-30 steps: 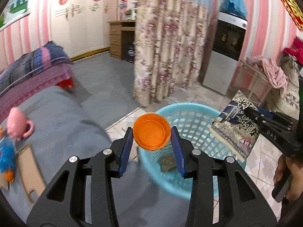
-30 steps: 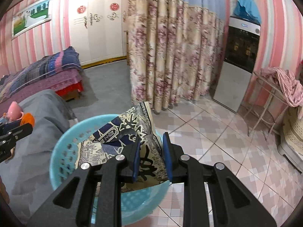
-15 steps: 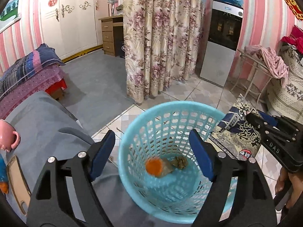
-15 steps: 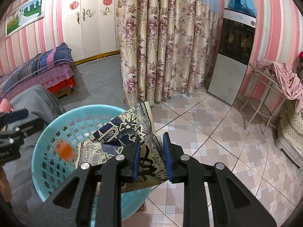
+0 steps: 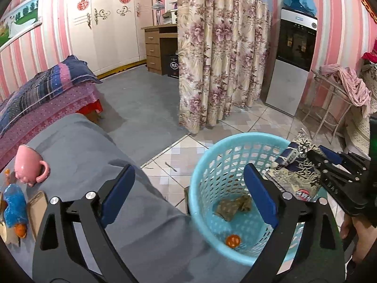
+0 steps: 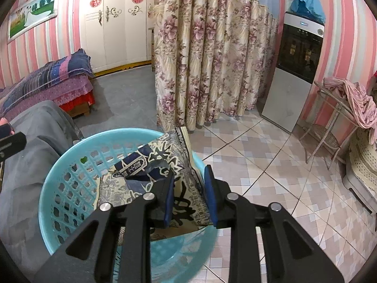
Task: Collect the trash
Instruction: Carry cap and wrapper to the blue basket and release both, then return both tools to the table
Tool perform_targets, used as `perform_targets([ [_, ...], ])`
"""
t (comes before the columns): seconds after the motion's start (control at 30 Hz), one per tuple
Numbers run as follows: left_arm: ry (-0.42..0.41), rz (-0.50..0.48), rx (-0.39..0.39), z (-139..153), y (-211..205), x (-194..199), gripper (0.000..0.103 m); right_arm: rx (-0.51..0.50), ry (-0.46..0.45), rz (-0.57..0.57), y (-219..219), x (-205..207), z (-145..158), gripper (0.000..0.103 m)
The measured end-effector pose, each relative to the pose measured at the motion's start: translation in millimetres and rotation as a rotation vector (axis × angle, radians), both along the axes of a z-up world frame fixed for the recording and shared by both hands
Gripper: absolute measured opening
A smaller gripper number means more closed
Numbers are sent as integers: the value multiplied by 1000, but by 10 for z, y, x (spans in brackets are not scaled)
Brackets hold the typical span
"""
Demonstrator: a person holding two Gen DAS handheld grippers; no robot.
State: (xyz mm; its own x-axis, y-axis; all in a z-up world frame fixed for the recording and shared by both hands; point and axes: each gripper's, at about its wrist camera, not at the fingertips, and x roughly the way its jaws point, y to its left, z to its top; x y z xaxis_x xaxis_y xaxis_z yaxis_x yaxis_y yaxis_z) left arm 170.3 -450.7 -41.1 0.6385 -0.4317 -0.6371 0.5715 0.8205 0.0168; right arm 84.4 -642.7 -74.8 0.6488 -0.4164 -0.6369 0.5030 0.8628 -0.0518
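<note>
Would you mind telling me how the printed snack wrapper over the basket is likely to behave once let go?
The printed wrapper looks thin and creased, so probably floppy and light. It may flutter or catch on the blue basket rim rather than drop straight. The right gripper jaws are opening around it.

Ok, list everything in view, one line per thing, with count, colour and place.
basket: one, light blue, on the tiled floor beside the grey cover
orange lid: one, orange, on the basket bottom
crumpled scrap: one, brownish, on the basket bottom
printed packet: one, cream and navy, over the basket rim, between the right jaws
pink mug: one, pink, on the grey cover
blue toy: one, blue and orange, near the mug
curtain: one, floral beige, mid room
water dispenser: one, silver and black, against the striped wall
left gripper: black with blue pads, jaws opening, empty
right gripper: black with blue pads, jaws opening around the packet
</note>
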Motion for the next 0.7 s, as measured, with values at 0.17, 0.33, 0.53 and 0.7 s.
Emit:
perform_targets([
  [0.17,-9,24,-3,47,111,-13,91,9,37,30,125,130,-65,67],
  [0.33,-18,51,-15,123,259,-32,91,14,53,44,223,156,-125,76],
  [0.53,-30,93,-34,233,519,-67,91,7,15,64,354,132,-28,84],
  [0.7,-70,147,-48,386,870,-153,95,-22,-57,98,606,112,227,89],
])
